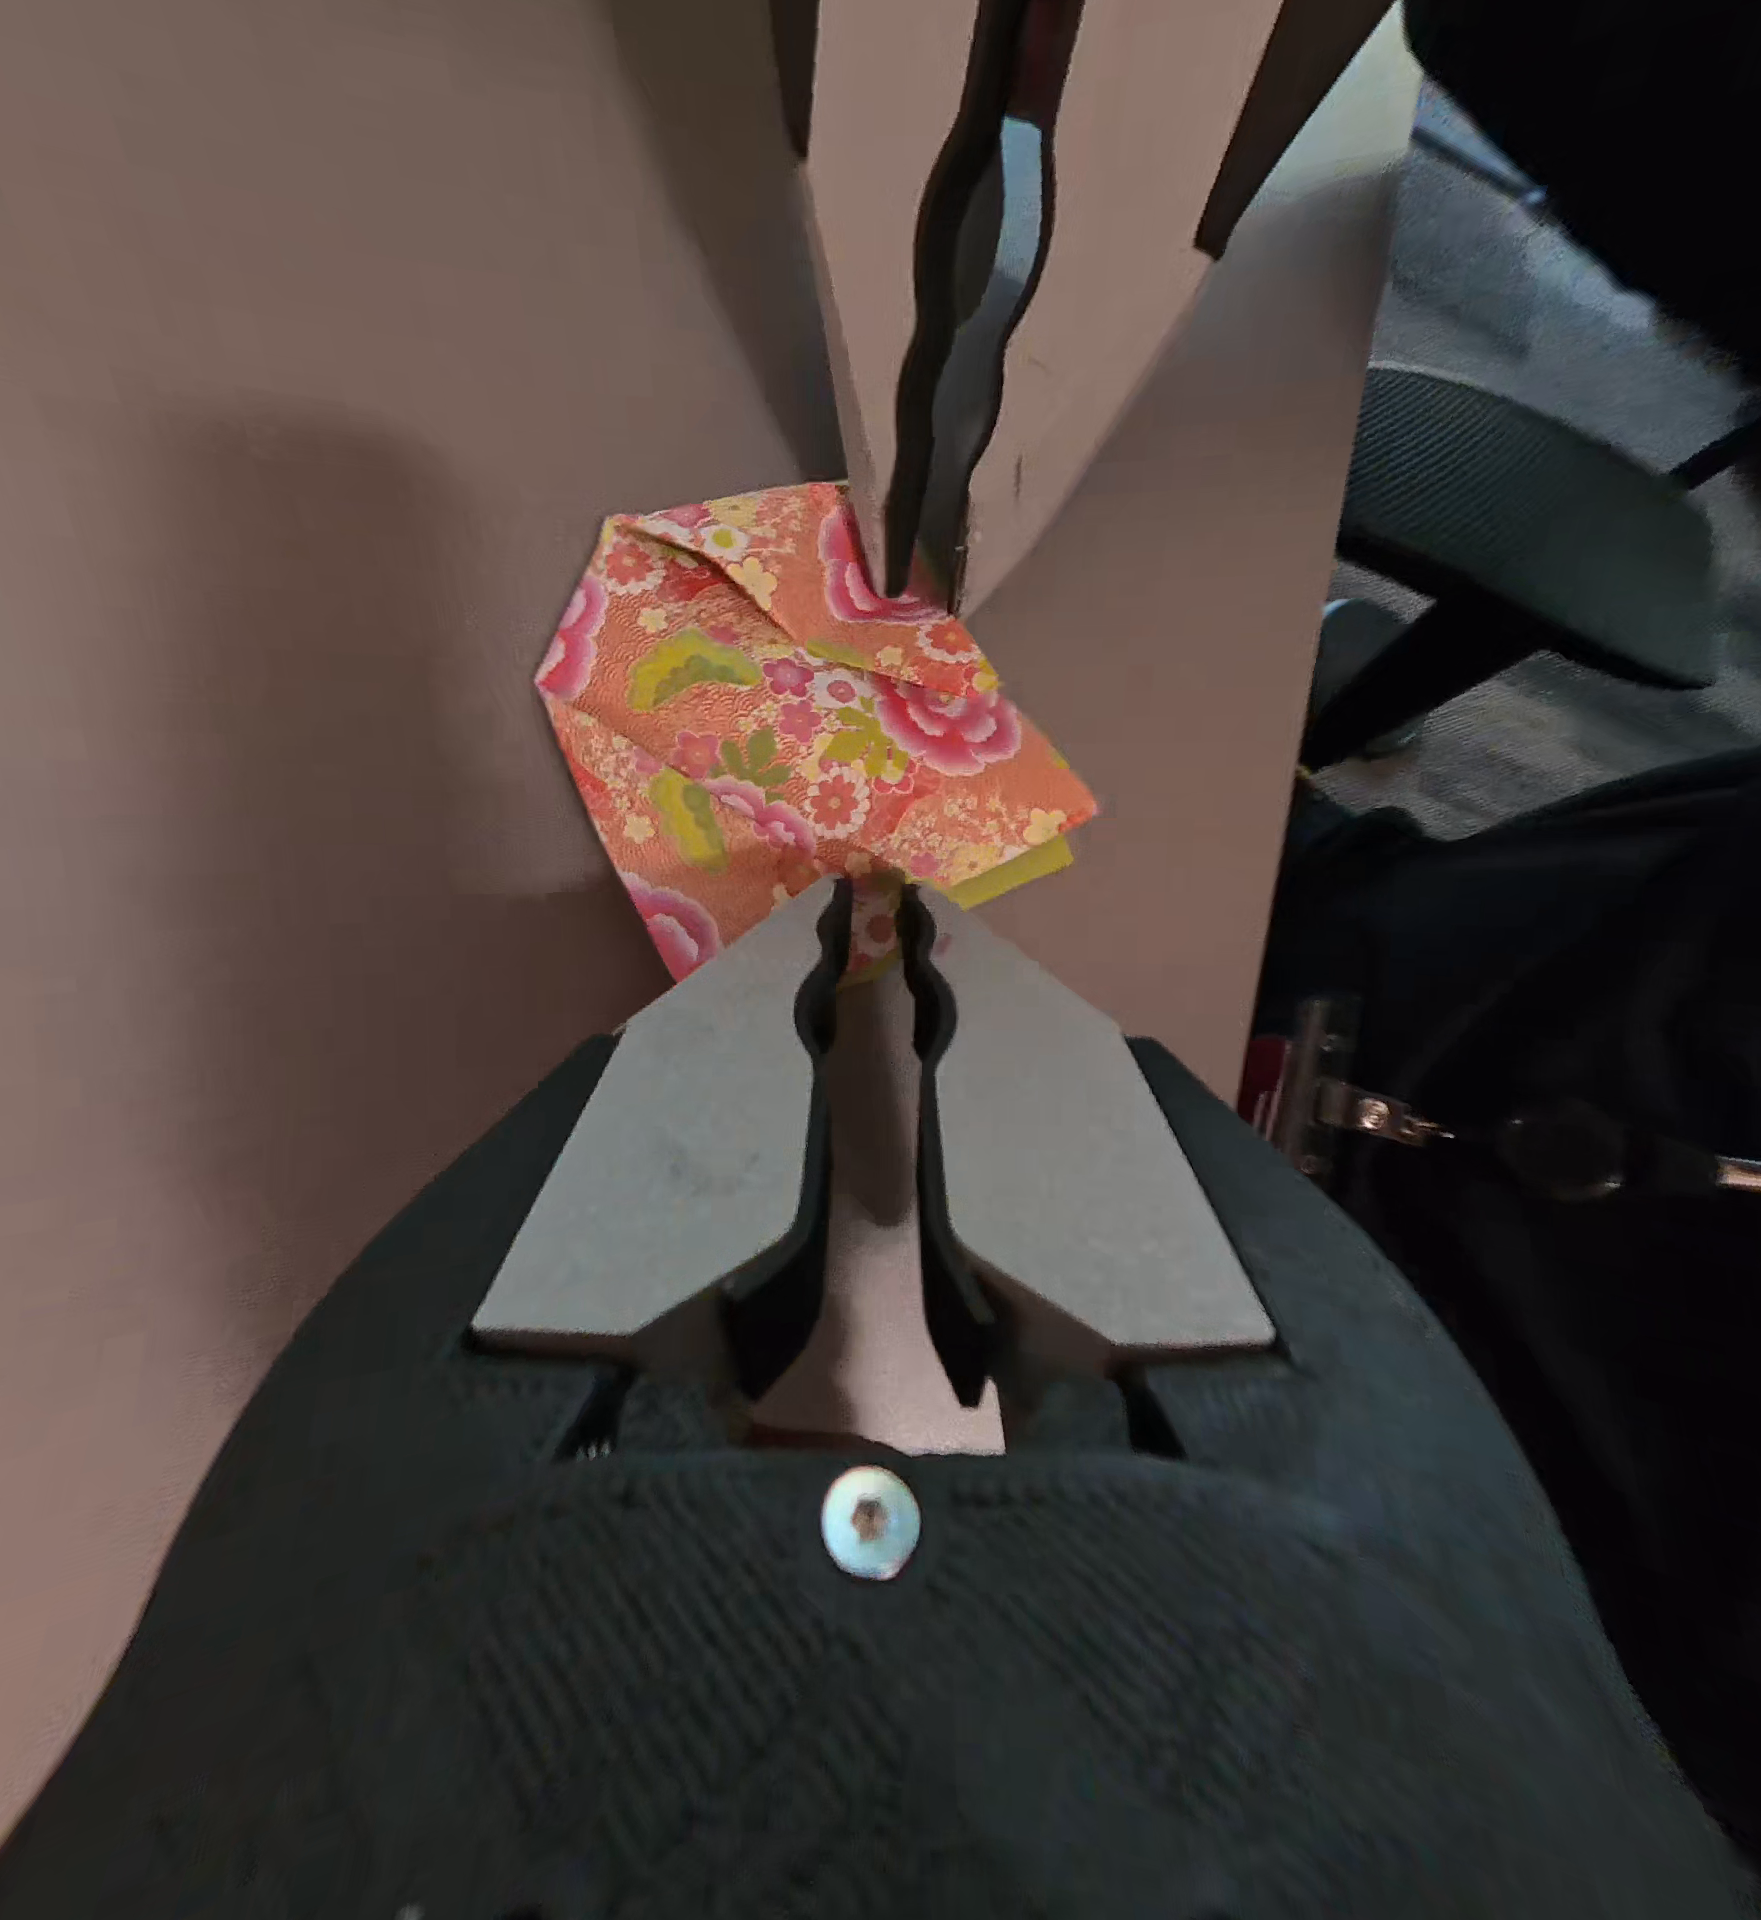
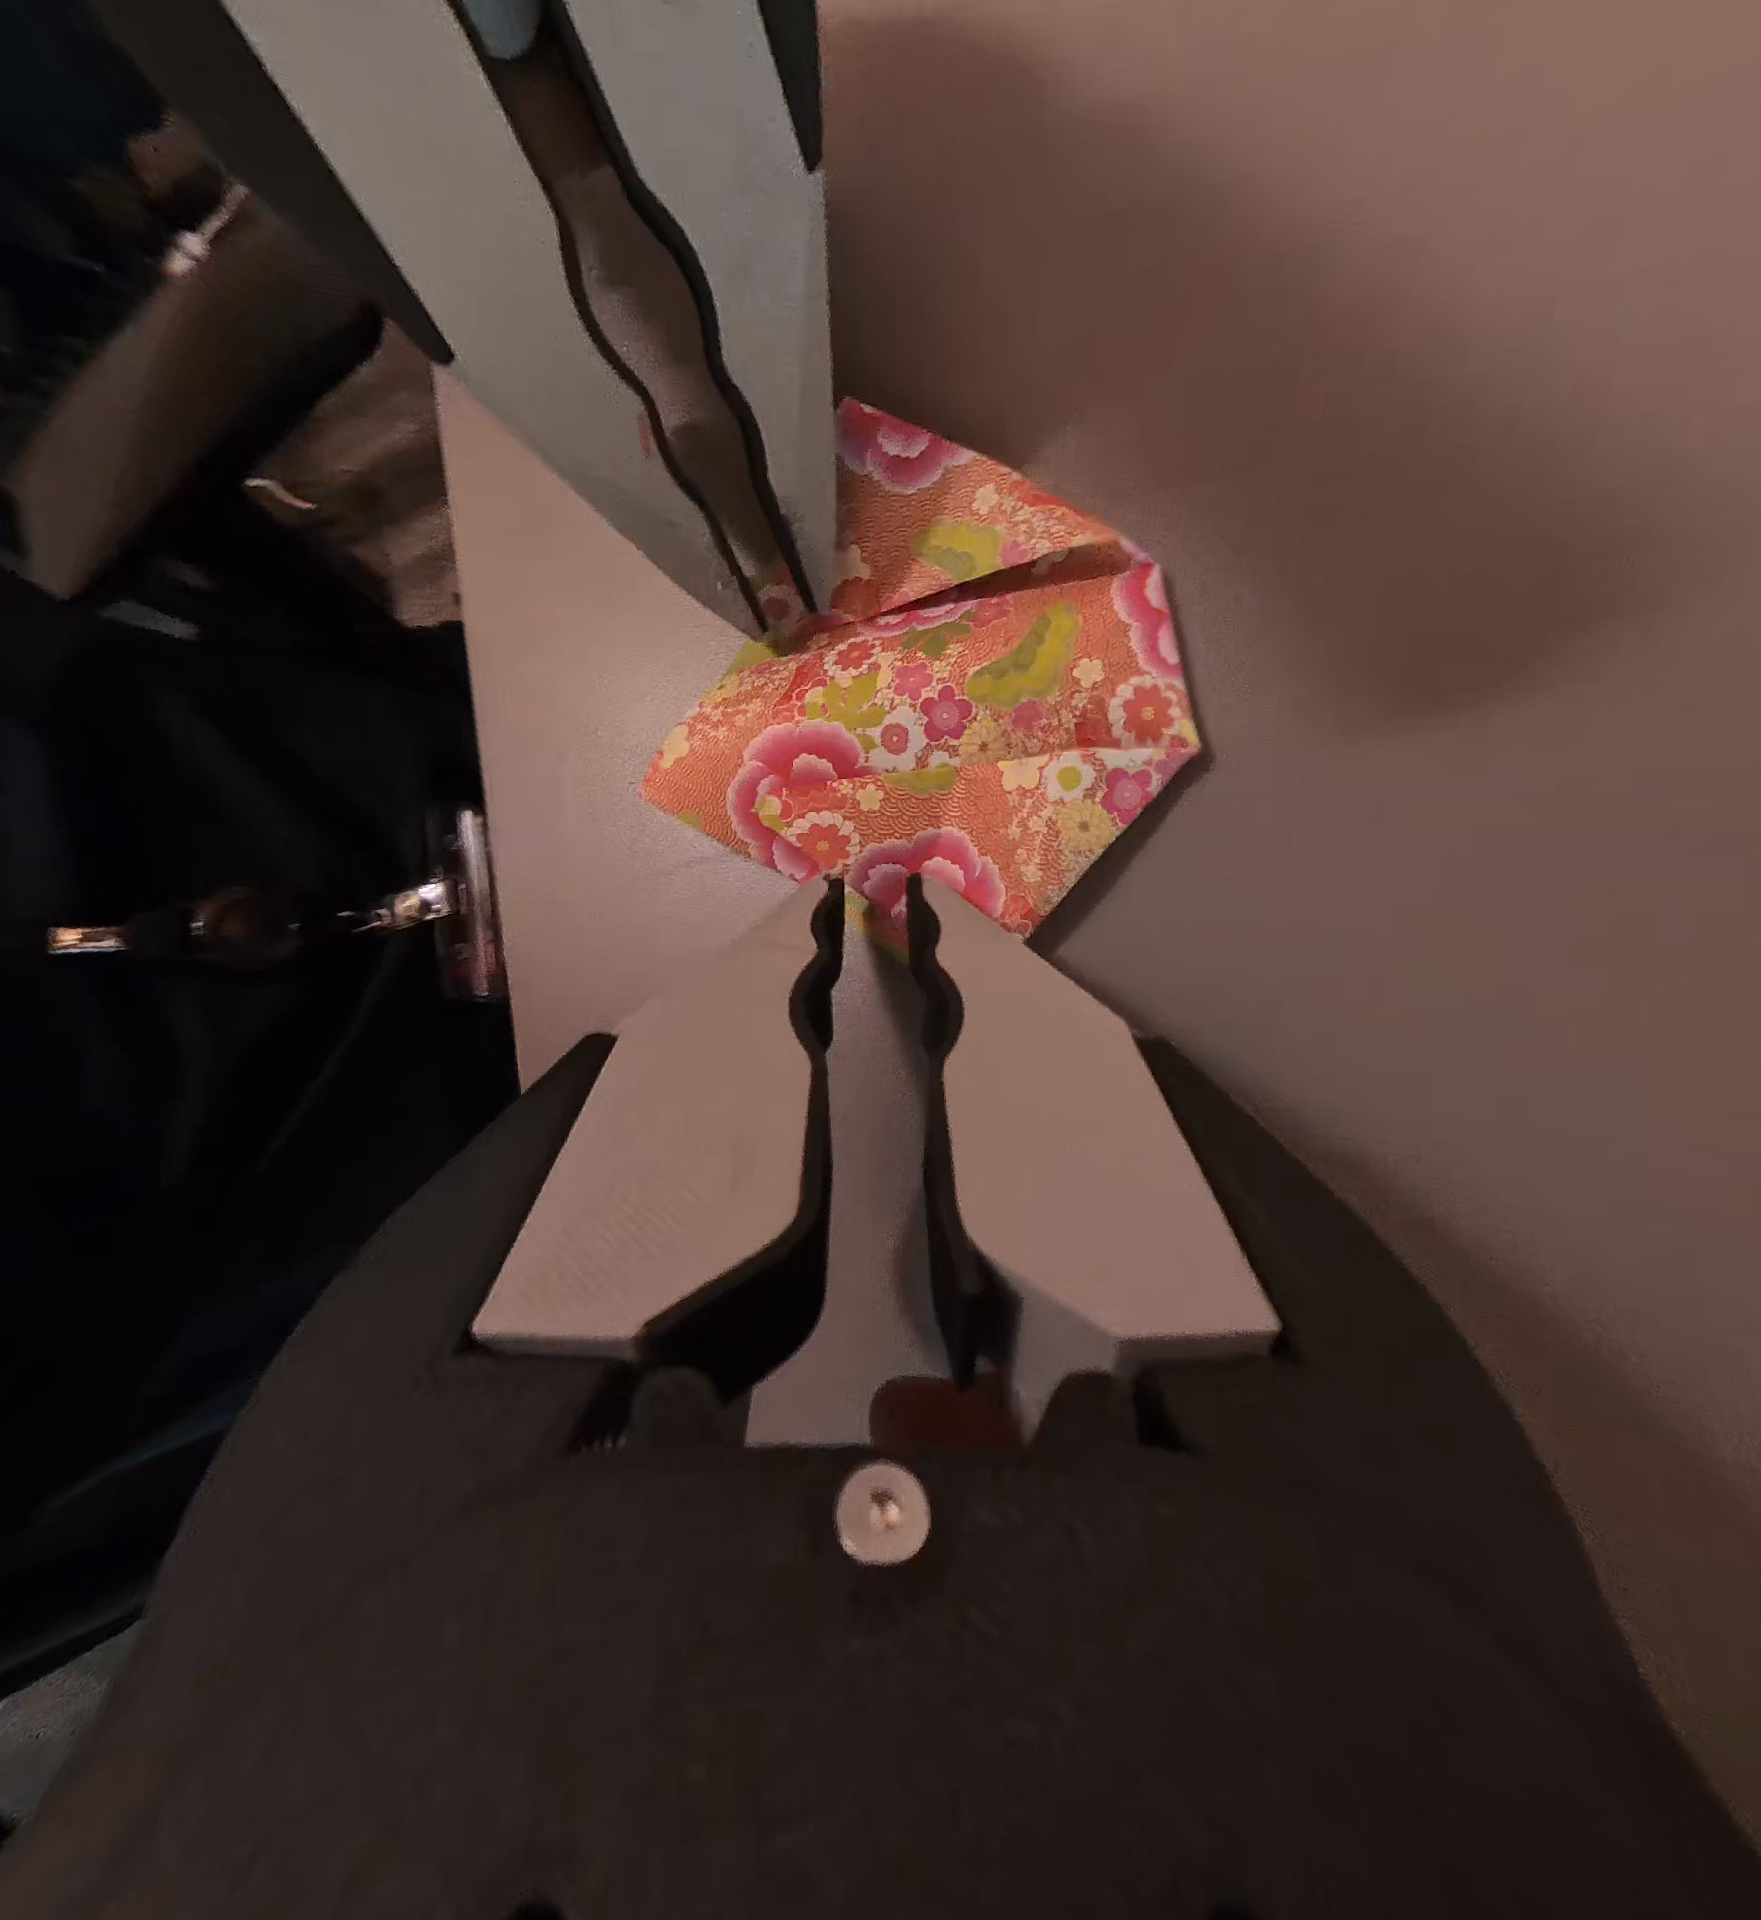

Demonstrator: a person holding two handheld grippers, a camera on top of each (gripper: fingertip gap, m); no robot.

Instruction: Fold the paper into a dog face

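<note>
Two grippers meet on one small sheet, and we're working close to the near edge of the table [image 1: 232, 312]. Our left gripper [image 1: 871, 914] is pinched down on a lower corner of the floral paper [image 1: 793, 717], jaws nearly together with the corner between them. Our right gripper [image 2: 871, 899] is likewise clamped on an opposite corner, so the paper hangs stretched between the two, at or just above the tabletop; we cannot tell if it touches.

We judge it light, thin and limp, already layered with several creases and flaps. It should tear or crumple if we pull apart too hard, and the folded points are the sensible places to grip, as the layers are thickest there. A yellow underside peeks out at one corner.

Around us, a dark office chair [image 1: 1520, 499] sits beyond the table edge, and a metal clip [image 1: 1343, 1101] on a strap hangs against dark clothing. Nothing lies on the table near the paper; only our own fingers crowd each other.
</note>
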